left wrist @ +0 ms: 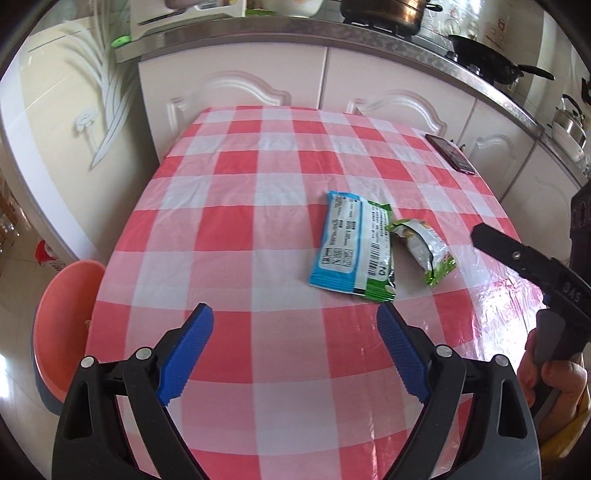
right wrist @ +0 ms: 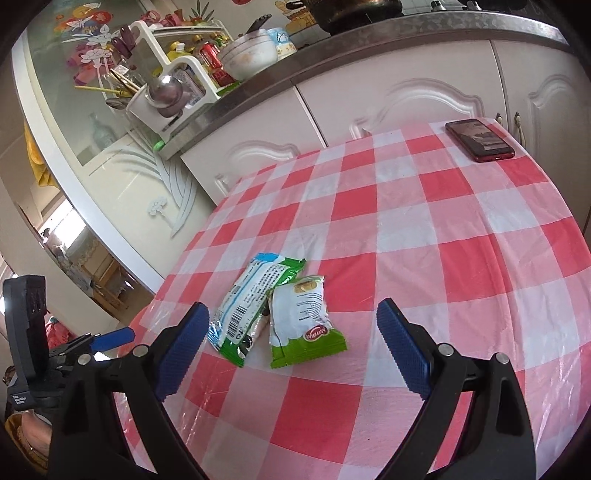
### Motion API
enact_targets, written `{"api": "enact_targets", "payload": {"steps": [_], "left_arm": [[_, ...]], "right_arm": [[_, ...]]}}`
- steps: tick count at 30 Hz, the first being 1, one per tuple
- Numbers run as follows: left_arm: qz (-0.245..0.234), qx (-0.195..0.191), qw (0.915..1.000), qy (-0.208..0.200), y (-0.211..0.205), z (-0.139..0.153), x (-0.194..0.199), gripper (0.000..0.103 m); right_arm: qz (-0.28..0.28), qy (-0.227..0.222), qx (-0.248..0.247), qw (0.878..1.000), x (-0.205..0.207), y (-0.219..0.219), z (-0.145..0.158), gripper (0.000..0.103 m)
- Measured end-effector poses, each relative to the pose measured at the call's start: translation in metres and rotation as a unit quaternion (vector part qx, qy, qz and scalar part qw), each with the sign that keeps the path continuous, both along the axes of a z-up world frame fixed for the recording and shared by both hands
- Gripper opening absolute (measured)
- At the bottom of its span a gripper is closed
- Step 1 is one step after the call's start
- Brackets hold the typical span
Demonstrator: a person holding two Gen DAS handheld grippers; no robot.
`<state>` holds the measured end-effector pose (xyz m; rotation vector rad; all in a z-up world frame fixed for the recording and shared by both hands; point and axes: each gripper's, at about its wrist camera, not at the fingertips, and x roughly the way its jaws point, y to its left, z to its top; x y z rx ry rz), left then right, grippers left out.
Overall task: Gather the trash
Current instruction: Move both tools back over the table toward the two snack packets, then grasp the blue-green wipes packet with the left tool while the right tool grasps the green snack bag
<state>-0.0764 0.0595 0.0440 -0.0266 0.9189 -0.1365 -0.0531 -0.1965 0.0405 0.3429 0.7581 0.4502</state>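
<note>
Left gripper [left wrist: 295,317]: nearest item in the left wrist view, at 6 o'clock. Black arms, blue ribbed pads, jaws spread wide, nothing between them. It hangs over the table without touching the trash.

Right gripper [right wrist: 291,314]: at 6 o'clock in the right wrist view, same build, jaws wide apart and empty. Its black body also shows at 3 o'clock in the left wrist view, with a hand [left wrist: 550,384] on its grip.

Table [left wrist: 240,229]: red-and-white check cloth under glossy clear film.

Large wrapper [left wrist: 352,245]: blue, white and green, printed back up, barcode visible. Lies flat on the table just beyond the left gripper's right pad, toward 1 o'clock. In the right wrist view it sits just beyond the left pad, at 11 o'clock.

Small wrapper [left wrist: 424,249]: white and green, crumpled, red logo near one end. Lies beside the large wrapper on its right and touches it; in the right wrist view it lies between the pads' lines, just ahead.

Bowl [left wrist: 62,325]: orange, below the table's left edge at 8 o'clock, left wrist view.

Phone [right wrist: 479,139]: dark red, flat near the table's far right corner at 1 o'clock, well apart from the wrappers.

Cabinets [left wrist: 236,79]: white panelled doors behind the table, at 12 o'clock.

Counter [left wrist: 332,35]: above the cabinets, carrying pots and a pan [left wrist: 491,61].

Rack [right wrist: 173,92]: white, on the counter at 10 o'clock in the right wrist view, holding utensils and bottles.
</note>
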Motion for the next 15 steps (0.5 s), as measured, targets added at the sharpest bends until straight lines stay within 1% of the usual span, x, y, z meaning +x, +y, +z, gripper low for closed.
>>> {"api": "enact_targets", "payload": {"steps": [2,7,12,15], "left_arm": [[-0.008,0.002,1.0,0.0,-0.006,-0.001,0.002,0.089],[-0.033,0.004,0.9995,0.001,-0.018,-0.003,0.007,0.089],[-0.059,0.012,0.9982,0.005,-0.029,-0.004,0.015,0.089],[-0.07,0.016,0.9974,0.003,-0.034,-0.006,0.018,0.089]], "right_arm": [[0.009,0.002,-0.011,1.0,0.002,0.004,-0.002,0.09],[0.032,0.016,-0.035,0.999,0.009,0.015,-0.009,0.075],[0.036,0.03,-0.055,0.997,0.017,0.022,-0.018,0.072],[0.037,0.028,-0.076,0.996,0.02,0.025,-0.019,0.065]]}}
